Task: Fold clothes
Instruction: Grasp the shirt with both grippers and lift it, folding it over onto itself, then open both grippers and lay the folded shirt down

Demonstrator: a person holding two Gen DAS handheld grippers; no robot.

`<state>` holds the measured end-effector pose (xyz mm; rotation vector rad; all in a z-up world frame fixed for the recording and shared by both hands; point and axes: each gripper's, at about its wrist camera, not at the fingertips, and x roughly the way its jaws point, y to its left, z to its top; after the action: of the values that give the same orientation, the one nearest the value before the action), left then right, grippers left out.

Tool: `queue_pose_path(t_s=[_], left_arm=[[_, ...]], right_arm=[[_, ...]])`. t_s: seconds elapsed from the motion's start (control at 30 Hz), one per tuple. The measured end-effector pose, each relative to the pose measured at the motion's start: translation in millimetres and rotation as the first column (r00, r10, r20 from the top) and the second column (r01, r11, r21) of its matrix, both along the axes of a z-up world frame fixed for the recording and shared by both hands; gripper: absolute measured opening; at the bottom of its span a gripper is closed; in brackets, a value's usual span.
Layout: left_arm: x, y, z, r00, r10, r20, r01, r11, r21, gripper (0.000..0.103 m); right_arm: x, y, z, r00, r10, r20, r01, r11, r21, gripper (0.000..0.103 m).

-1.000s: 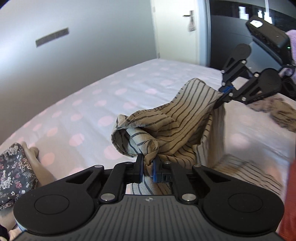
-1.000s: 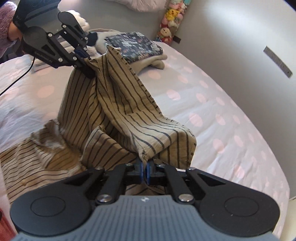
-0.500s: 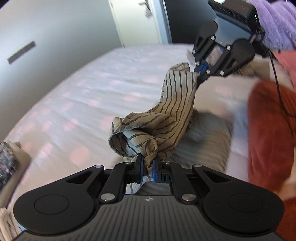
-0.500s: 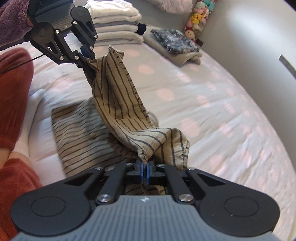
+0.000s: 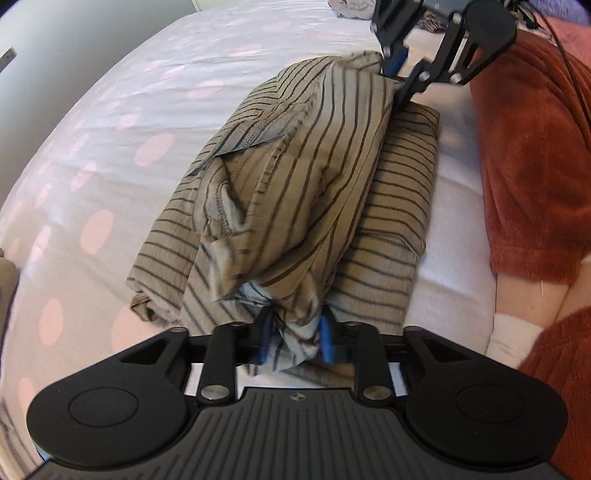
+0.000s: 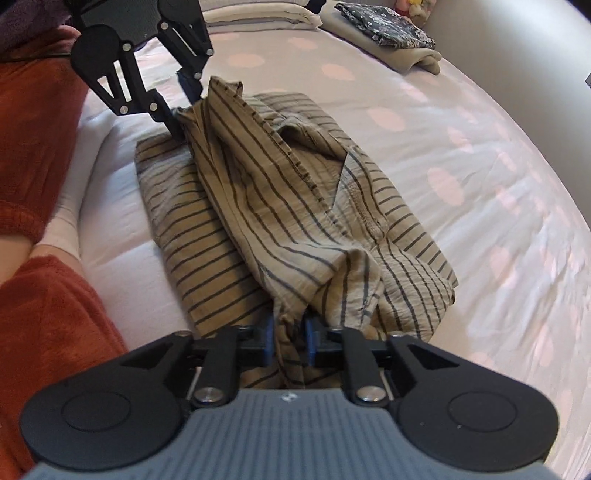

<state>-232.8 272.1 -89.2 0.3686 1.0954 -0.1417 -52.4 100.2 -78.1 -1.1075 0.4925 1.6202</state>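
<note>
I read the L wrist view first. The bed sheet (image 5: 110,122), white w/ pink dots, fills the left side. On it lies the striped tan garment (image 5: 295,177), its upper layer bunched over a flatter folded layer underneath. My left gripper (image 5: 293,338) sits at bottom centre. Its jaws have just been opening. A twist of the cloth is still between the blue pads (image 5: 325,338), but the pads stand apart on either side and I see no squeeze on it. Top right, the right gripper (image 5: 400,75) is at the far corner of the garment, jaws parted, cloth edge at its tips. Further right is a red fleece sleeve (image 5: 535,155) on the person.

R wrist view, left to right: the red fleece sleeve (image 6: 33,122), then the left gripper (image 6: 184,107) at top w/ its tips at the garment corner. The striped tan garment (image 6: 280,206) lies mid-frame on the bed sheet (image 6: 498,177), near the person's side of the bed. My right gripper (image 6: 290,341) at bottom centre has also just been opening; cloth hangs between the spread pads, not pinched. Top right: a stack of folded clothes (image 6: 391,33) near the wall.
</note>
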Motion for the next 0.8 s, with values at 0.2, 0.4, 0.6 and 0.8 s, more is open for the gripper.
queue_pose_path(t_s=[0.2,0.4,0.6,0.8], left_arm=[[-18,-3,41,0.993,0.031,0.111,-0.031,1.0,0.004,0.053],[-1,-21,52,0.988,-0.026,0.153,0.024,1.0,0.016,0.055],[10,-55,29,0.985,-0.15,0.089,0.153,0.988,-0.033,0.055],[6,-68,1,0.968,-0.247,-0.034,0.244,0.967,-0.071,0.05]], right_arm=[[9,-21,41,0.993,-0.087,-0.076,0.092,0.993,0.078,0.046],[7,-5,47,0.989,-0.104,-0.106,0.115,0.988,0.105,0.048],[-9,7,26,0.993,-0.02,-0.113,0.024,0.999,0.035,0.02],[-32,-9,12,0.987,0.094,-0.129,-0.105,0.991,-0.083,0.022]])
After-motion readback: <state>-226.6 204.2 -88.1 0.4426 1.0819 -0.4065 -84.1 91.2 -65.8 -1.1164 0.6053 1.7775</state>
